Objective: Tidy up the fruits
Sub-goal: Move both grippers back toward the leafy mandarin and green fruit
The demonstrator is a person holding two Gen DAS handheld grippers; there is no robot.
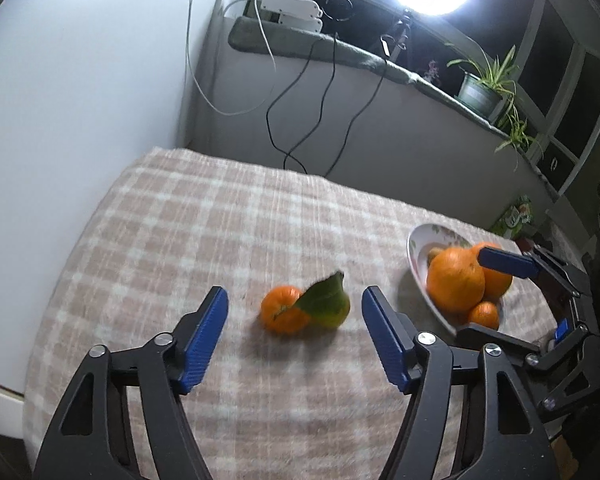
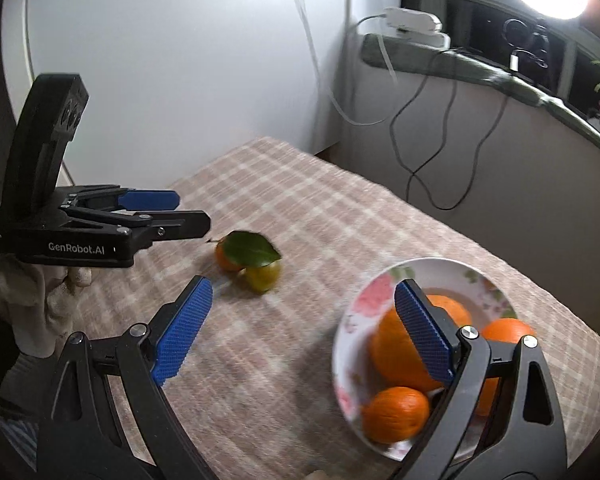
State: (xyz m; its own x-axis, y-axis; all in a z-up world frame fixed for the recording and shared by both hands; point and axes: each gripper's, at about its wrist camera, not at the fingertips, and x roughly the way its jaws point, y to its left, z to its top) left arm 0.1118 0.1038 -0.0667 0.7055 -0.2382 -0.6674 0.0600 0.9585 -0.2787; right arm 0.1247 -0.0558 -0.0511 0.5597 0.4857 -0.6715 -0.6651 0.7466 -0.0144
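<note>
Orange fruit: a tangerine [image 1: 283, 310] with a leaf [image 1: 322, 298], touching a greenish fruit [image 1: 337, 312], on the checked cloth [image 1: 220, 216].
Left gripper [image 1: 294, 338]: jaws wide apart, empty (fruit pair just ahead).
Plate [image 2: 364, 300]: floral, holding several oranges [image 2: 396, 414].
Right gripper [image 2: 302, 330]: jaws wide apart, empty, one finger over the plate.

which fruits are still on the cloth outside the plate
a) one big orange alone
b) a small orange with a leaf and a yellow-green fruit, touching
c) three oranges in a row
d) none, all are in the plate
b: a small orange with a green leaf lies against a yellow-green fruit on the checked cloth, while the other oranges sit in the flowered plate.
</note>
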